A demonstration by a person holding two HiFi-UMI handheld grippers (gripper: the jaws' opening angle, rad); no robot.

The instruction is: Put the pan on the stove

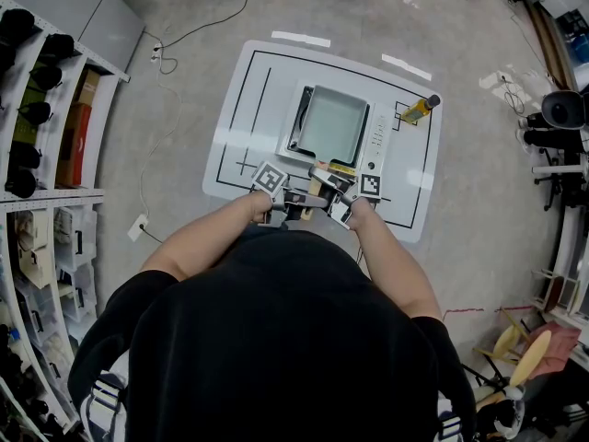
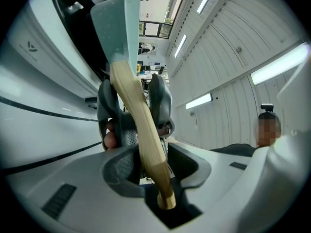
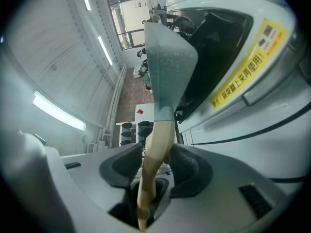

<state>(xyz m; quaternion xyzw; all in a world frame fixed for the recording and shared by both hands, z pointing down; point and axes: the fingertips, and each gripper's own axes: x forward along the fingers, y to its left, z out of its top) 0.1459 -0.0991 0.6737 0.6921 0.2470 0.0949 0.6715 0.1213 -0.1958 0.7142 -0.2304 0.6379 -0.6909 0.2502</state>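
The square grey pan [image 1: 331, 122] sits on the white stove [image 1: 375, 141] in the middle of the table. Its wooden handle [image 1: 313, 190] points towards me. My left gripper [image 1: 293, 203] and right gripper [image 1: 329, 201] meet at that handle from either side. In the left gripper view the handle [image 2: 138, 115] runs between the open jaws of my left gripper [image 2: 151, 161] up to the pan [image 2: 119, 28], with a gap beside it. In the right gripper view the handle [image 3: 158, 144] likewise lies loose between the open jaws of my right gripper [image 3: 154, 166], below the pan [image 3: 167, 57].
A yellow bottle [image 1: 419, 109] with a black cap lies at the back right of the white table [image 1: 248, 90]. Shelves [image 1: 46, 109] with dark items stand to the left. A cable [image 1: 184, 35] runs over the floor, and chairs [image 1: 525, 348] crowd the right side.
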